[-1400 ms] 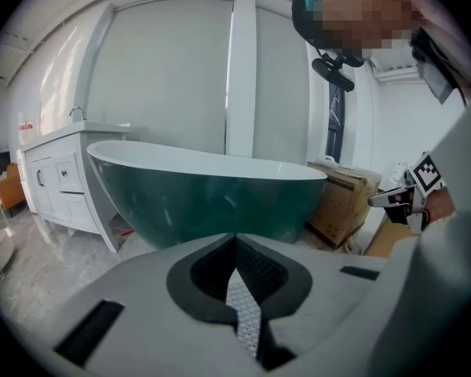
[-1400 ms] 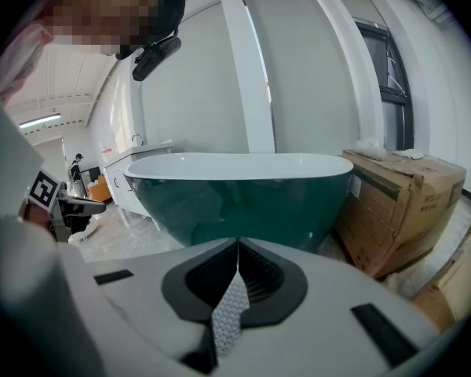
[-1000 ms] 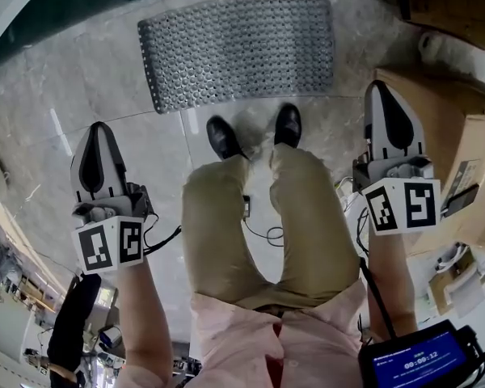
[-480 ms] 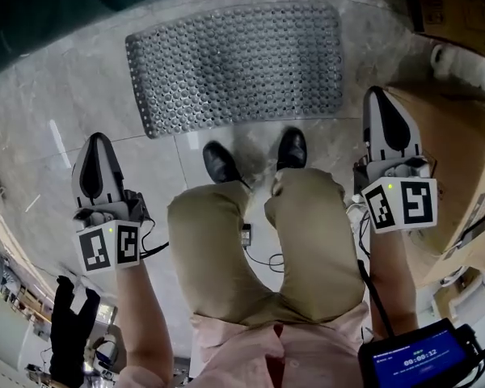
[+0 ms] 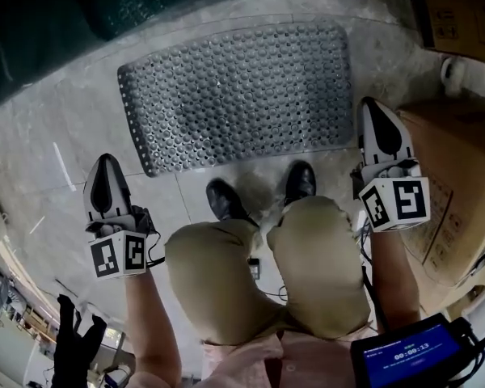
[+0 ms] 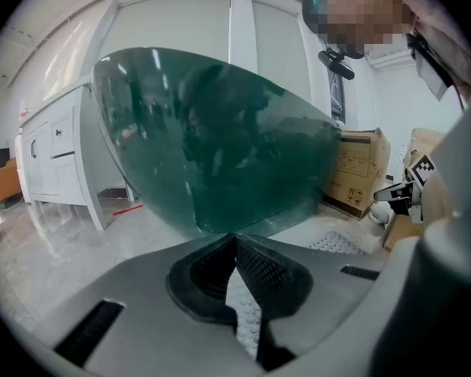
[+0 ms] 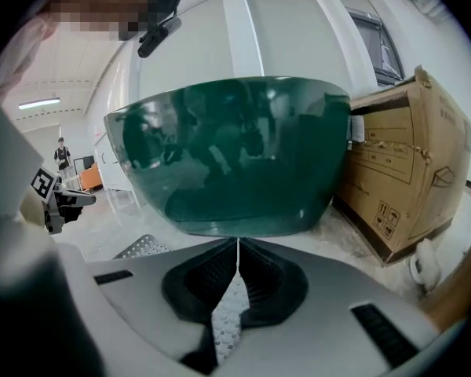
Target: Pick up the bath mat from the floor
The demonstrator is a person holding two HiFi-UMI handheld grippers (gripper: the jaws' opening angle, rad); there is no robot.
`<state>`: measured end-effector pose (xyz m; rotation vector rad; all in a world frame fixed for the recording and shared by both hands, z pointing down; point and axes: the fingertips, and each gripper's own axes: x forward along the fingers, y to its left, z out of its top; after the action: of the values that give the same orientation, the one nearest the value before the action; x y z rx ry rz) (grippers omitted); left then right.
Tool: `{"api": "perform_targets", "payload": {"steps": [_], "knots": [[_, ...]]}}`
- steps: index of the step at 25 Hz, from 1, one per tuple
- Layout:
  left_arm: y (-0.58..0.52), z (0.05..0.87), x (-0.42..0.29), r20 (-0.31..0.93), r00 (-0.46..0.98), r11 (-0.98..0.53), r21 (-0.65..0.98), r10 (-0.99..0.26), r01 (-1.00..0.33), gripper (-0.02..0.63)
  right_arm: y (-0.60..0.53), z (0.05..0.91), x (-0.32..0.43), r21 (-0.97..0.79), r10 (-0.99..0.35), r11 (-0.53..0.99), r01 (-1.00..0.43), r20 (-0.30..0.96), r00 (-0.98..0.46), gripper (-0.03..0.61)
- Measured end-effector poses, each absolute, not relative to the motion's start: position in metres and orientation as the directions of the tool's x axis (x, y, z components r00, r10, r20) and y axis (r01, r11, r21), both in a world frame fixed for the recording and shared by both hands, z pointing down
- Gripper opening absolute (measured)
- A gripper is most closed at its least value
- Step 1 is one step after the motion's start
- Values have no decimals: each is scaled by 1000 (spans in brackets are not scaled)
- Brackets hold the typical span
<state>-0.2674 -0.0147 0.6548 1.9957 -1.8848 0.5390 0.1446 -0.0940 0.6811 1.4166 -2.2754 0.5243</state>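
The grey bath mat (image 5: pixel 234 95), studded with round holes, lies flat on the marble floor in front of the person's shoes. My left gripper (image 5: pixel 103 162) is shut and empty, hanging left of and nearer than the mat's near-left corner. My right gripper (image 5: pixel 373 105) is also shut and empty, its tip beside the mat's near-right corner. In the left gripper view the jaws (image 6: pixel 235 239) meet with nothing between them, and the mat (image 6: pixel 339 243) shows low at the right. The right gripper view shows closed jaws (image 7: pixel 237 247) and a strip of mat (image 7: pixel 144 247) at the left.
A dark green tub (image 5: pixel 105 10) stands just beyond the mat and fills both gripper views (image 6: pixel 220 148) (image 7: pixel 235 155). Cardboard boxes (image 5: pixel 461 176) crowd the right side. White cabinets (image 6: pixel 55 155) stand at the left. The person's bent knees (image 5: pixel 250 273) lie between the grippers.
The person has crouched. Both shut grippers have sunk toward the floor, and the mat now looks larger and closer, with the right gripper's tip level with its near-right corner.
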Motion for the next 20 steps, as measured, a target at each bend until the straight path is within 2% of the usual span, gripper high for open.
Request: {"api": "perform_targets", "payload": {"steps": [10, 20], "knots": [[-12, 731, -294, 523, -5, -22, -45, -853, -999, 25, -122, 747, 142, -119, -742, 422, -899, 525, -418, 18], [-19, 788, -318, 527, -16, -10, -45, -850, -999, 26, -155, 756, 137, -102, -770, 439, -893, 469, -433, 18]]}}
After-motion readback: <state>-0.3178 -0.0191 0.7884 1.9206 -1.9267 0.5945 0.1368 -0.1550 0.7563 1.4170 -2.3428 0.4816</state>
